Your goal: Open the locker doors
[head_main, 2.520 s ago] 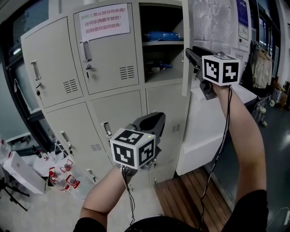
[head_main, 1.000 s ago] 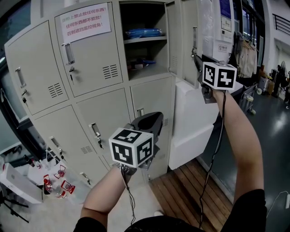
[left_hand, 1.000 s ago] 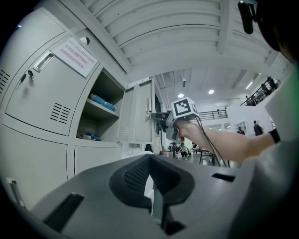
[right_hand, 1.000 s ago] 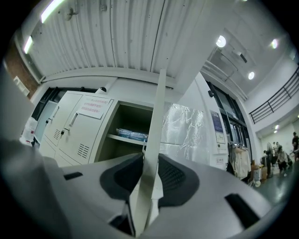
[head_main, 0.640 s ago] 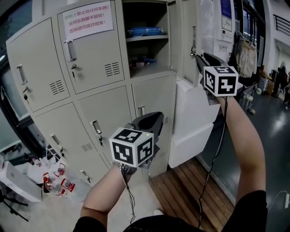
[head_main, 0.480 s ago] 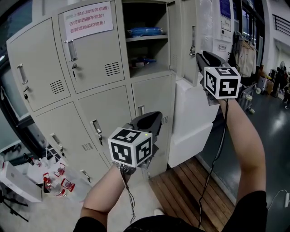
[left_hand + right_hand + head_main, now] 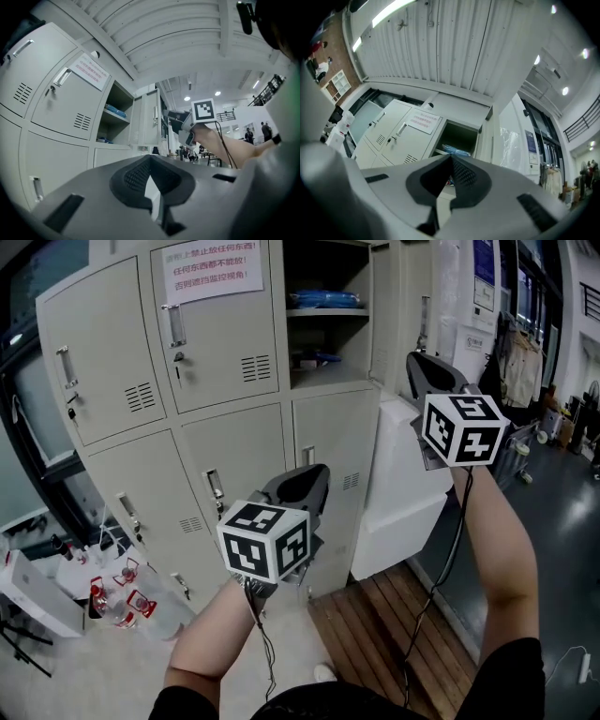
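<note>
You have one sign you can read: a white paper notice (image 7: pixel 206 268) stuck on the upper middle locker door (image 7: pixel 220 334), printed in red Chinese characters. Its lower two lines read 任何东西都不能放! and 否则遮挡监控视角!. The first characters of the top line are unclear, but it ends 禁止放任何东西!. The posters (image 7: pixel 485 276) on the wall to your right are too small to read.

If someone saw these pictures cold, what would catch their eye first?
First, the black-and-white marker cubes: one on the left gripper low at centre, one on the right gripper raised at right, whose jaws have just closed on nothing. Behind them, the top right locker stands open among shut doors, a blue bundle on its shelf, beside a red-lettered notice.
</note>
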The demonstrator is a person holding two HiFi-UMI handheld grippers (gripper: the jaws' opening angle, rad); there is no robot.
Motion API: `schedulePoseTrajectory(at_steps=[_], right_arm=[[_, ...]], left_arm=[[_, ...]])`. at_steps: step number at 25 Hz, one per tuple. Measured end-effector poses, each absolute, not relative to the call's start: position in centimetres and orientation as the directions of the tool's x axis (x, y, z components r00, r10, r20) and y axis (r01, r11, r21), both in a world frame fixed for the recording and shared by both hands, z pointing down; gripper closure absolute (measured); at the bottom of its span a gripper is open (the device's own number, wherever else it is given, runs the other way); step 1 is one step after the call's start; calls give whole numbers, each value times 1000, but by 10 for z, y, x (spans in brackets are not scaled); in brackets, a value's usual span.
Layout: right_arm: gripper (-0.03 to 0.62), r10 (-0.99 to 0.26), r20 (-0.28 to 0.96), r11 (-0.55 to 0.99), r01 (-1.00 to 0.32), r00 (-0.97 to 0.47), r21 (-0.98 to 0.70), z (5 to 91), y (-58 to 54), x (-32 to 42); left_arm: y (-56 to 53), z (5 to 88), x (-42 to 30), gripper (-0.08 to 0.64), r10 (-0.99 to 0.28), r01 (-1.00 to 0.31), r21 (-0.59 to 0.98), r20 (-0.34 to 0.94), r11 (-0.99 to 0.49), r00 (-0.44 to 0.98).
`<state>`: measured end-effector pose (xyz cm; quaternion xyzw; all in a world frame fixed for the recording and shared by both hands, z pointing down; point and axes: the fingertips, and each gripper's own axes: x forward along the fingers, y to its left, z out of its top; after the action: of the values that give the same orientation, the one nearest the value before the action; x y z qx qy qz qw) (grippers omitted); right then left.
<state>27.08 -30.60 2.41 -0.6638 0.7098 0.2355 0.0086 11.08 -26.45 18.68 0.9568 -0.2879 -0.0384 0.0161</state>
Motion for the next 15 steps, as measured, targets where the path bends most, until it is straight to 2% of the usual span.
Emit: schedulePoseTrajectory(at_steps=[15], right_arm=[[592, -945, -194, 232, -957, -265, 177, 140, -345, 193]], left_arm=[[-284, 224, 18, 561, -745, -746, -24, -46, -666, 666]])
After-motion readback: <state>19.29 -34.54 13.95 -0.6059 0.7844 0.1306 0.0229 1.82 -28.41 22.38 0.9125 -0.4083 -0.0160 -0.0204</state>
